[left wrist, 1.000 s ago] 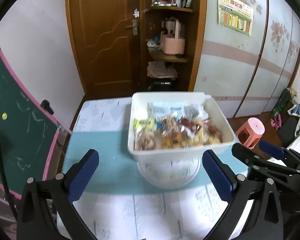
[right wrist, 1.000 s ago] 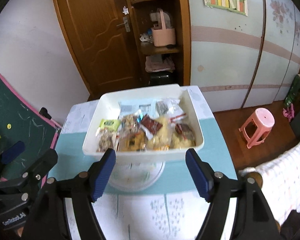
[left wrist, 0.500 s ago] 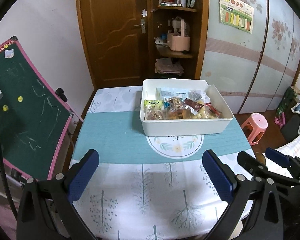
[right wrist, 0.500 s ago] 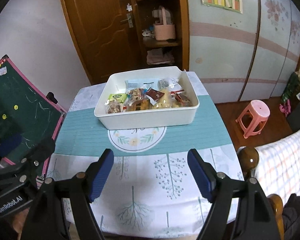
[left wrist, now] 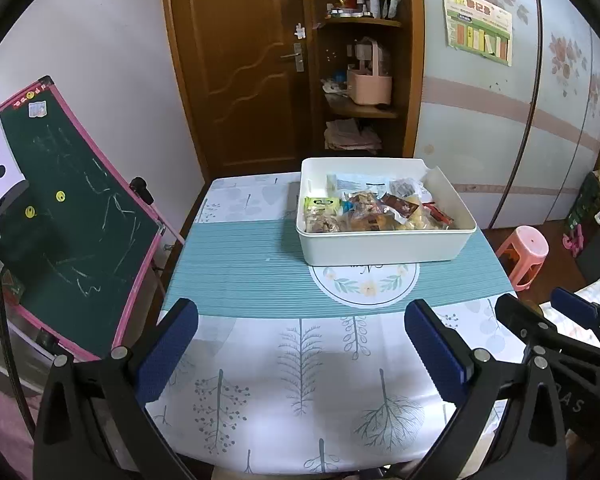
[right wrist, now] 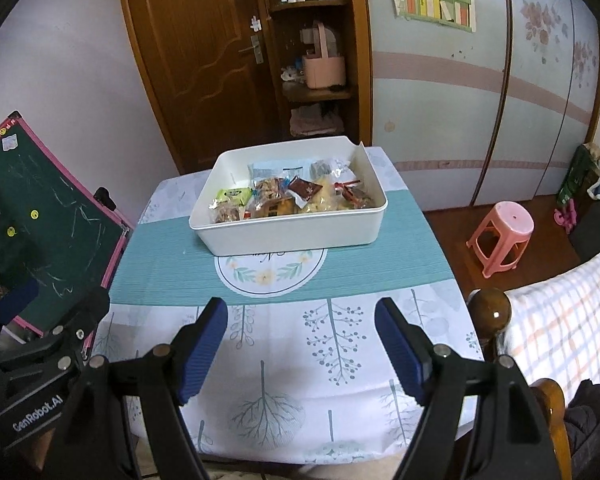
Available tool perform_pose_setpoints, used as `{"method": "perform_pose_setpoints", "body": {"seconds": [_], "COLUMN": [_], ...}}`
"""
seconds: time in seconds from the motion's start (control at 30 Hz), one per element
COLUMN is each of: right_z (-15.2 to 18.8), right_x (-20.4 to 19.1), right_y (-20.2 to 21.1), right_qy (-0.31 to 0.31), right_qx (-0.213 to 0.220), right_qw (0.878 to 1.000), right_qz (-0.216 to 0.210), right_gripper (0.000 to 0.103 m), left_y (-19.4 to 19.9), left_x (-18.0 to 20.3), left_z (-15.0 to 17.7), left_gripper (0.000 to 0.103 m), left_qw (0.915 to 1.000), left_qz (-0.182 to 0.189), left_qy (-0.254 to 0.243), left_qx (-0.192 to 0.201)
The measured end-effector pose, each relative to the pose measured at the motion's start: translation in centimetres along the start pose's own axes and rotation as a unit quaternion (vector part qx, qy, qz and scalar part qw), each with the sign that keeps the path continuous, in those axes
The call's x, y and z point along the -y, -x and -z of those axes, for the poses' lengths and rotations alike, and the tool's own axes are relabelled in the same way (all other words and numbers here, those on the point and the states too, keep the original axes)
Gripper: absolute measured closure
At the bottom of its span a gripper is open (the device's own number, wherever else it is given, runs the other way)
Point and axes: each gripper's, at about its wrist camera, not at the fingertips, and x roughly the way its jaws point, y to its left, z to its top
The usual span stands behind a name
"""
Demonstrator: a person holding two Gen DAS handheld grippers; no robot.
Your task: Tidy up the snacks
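White bin (left wrist: 384, 246) holds all the snacks (left wrist: 374, 210), so I hover both grippers, left (left wrist: 300, 354) and right (right wrist: 300, 350), gaping and empty

bin (left wrist: 384, 246) white | tabletop (left wrist: 300, 380) cloth white with grey-blue tree prints, teal striped band, round floral wreath emblem | fingers (right wrist: 204, 344) blue-padded on black frames | stool (right wrist: 502, 236) pink | chalkboard (left wrist: 72, 240) green, pink-framed | door (left wrist: 236, 64) brown wood

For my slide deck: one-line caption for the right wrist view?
Open right gripper hovers over tree-print tablecloth, facing white bin of packaged snacks on the teal runner.
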Motion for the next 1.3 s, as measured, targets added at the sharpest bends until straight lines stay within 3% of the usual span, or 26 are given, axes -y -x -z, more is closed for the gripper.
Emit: {"method": "perform_pose_setpoints", "body": {"seconds": [1.3], "right_z": [0.6], "right_x": [-1.2], "right_y": [-0.6], "right_qy": [0.006], "right_qx": [-0.010], "right_qw": [1.000], "right_qz": [-0.007], "right_gripper": [0.026], "left_y": [-1.0], "left_x": [-0.4], "left_z": [0.8], "left_gripper": [0.000], "left_qw": [0.9996], "left_qz": [0.002], "left_qy": [0.012], "left_qx": [-0.026]}}
